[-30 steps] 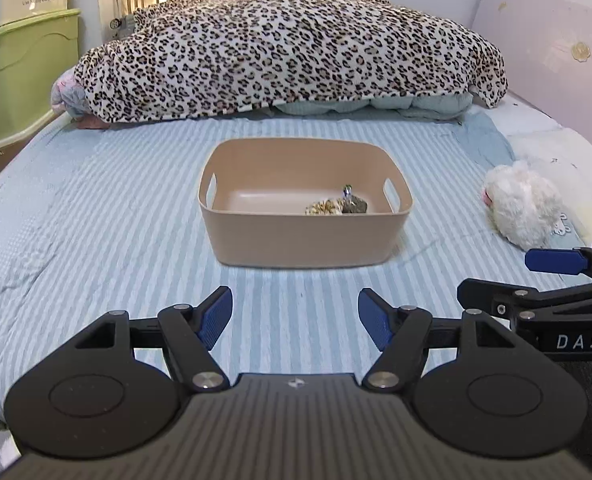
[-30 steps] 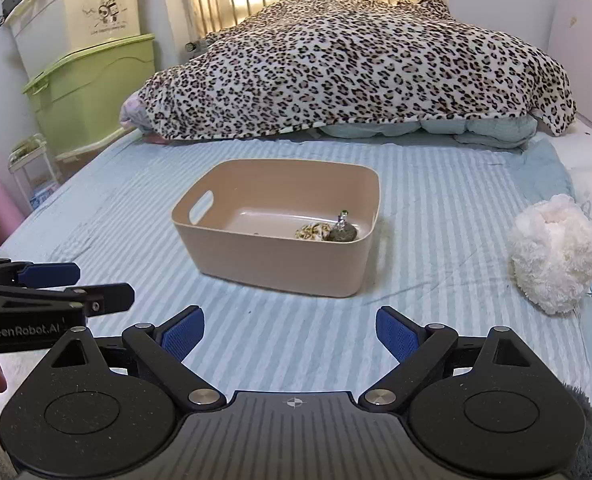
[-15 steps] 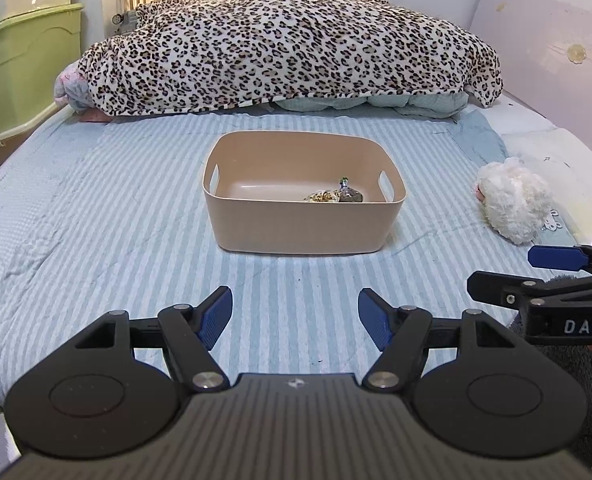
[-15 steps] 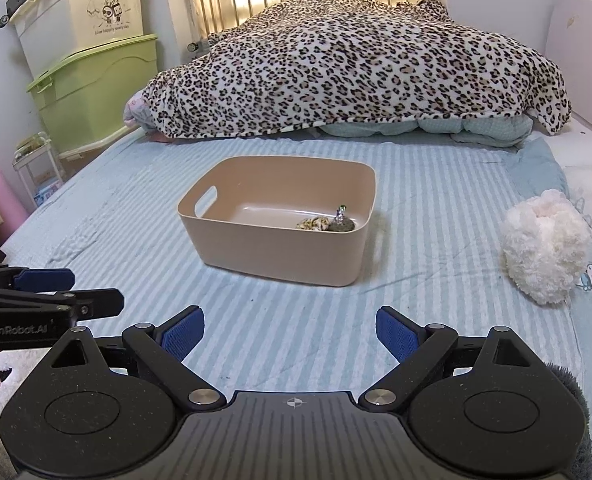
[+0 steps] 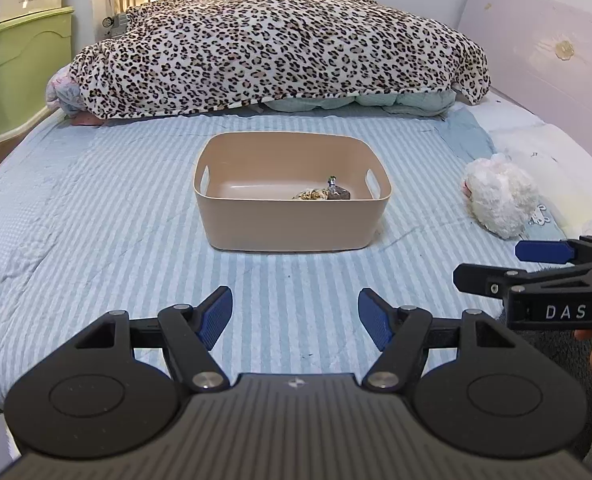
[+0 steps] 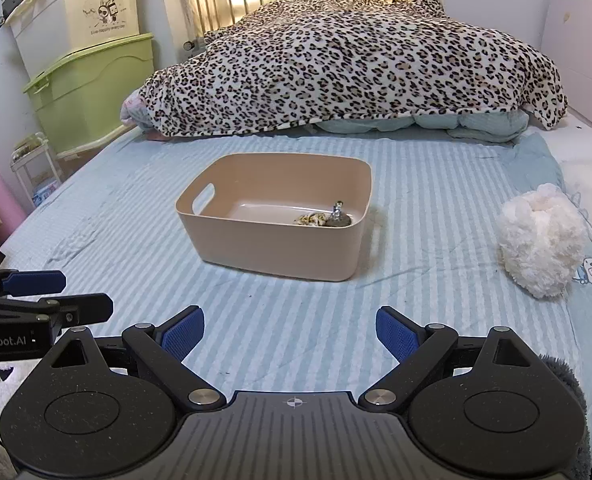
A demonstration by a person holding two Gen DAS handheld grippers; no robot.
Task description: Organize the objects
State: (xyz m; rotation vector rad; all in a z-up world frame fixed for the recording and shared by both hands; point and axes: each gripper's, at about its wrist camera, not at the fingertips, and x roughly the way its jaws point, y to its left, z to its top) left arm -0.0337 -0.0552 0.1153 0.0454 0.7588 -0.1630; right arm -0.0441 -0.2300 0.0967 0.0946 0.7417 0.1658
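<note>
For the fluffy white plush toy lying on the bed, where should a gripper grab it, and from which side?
Likely best: the right gripper, open and nearer, descends from above onto the fluffy white plush toy and pinches across its rounded upper bulk. It is a soft, roughly ball-shaped lump resting on the striped blue bedsheet with no handle visible, so the pile should compress between the fingers.

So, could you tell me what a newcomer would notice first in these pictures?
Probably the leopard-print blanket heaped across the far end of the bed. Next, the beige bin mid-bed on the striped sheet, with a few small items inside, and the white plush toy lying to its right.
</note>
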